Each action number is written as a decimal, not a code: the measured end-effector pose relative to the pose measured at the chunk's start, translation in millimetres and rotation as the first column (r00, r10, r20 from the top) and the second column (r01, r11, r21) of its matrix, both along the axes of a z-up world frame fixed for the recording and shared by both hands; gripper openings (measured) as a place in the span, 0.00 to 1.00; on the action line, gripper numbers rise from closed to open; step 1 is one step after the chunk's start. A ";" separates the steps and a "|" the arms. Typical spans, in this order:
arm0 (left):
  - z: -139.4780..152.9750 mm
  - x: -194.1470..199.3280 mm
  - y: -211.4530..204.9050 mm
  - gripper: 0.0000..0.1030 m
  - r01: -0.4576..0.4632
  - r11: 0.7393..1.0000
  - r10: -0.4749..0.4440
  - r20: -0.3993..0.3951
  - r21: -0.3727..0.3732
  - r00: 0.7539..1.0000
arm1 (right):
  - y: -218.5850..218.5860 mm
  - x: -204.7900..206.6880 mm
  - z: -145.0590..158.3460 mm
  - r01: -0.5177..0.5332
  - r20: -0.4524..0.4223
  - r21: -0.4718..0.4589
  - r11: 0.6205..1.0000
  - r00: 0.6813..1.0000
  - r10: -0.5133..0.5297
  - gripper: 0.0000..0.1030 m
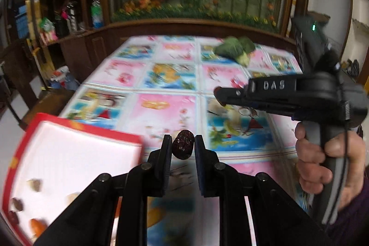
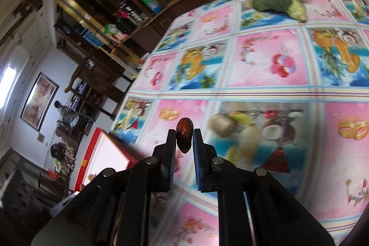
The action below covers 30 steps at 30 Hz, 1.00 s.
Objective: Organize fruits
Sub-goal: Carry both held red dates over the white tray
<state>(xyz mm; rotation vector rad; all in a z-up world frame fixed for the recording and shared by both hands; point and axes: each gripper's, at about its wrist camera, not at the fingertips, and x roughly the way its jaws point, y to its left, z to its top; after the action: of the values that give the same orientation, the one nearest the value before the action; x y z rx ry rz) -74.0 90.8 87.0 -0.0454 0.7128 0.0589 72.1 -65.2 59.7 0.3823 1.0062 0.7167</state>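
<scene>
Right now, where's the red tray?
The red tray sits at the table's left edge, lower left in the left wrist view, just left of the left gripper holding a wrinkled date.

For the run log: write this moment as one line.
left gripper: shut on wrinkled dark red date | right gripper: shut on smooth brown date | red-rimmed white tray: some fruit inside

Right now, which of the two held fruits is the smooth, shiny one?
The glossy brown date in the right gripper; the left gripper's date is dark and wrinkled.
</scene>
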 end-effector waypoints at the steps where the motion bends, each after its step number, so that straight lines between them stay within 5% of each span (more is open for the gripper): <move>1: 4.3 -8.7 6.9 0.17 -0.016 1.000 0.016 0.012 0.008 1.000 | 4.6 -4.2 2.0 -0.014 0.012 0.002 1.000 1.000 0.014 0.16; 7: 11.1 -59.6 51.5 0.17 -0.143 0.988 0.141 0.051 0.055 0.989 | 39.2 -39.5 15.3 -0.100 0.125 -0.010 0.995 0.987 0.101 0.16; 15: -6.4 -74.9 92.8 0.17 -0.297 0.943 0.296 0.031 0.147 0.955 | 95.7 -96.9 20.7 -0.314 0.205 0.059 0.947 0.933 0.297 0.16; 24: -11.1 -77.5 101.5 0.17 -0.328 0.928 0.327 0.034 0.175 0.944 | 135.3 -143.2 13.4 -0.451 0.247 -0.016 0.893 0.863 0.440 0.16; 30: -15.0 -77.3 102.0 0.17 -0.333 0.925 0.333 0.029 0.181 0.942 | 142.4 -158.0 8.9 -0.472 0.249 -0.060 0.880 0.846 0.471 0.16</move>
<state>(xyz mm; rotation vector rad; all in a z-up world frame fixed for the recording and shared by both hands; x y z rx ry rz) -151.3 192.8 72.0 0.0113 0.6931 0.4513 -85.9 77.2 68.6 0.0317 0.8550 1.1829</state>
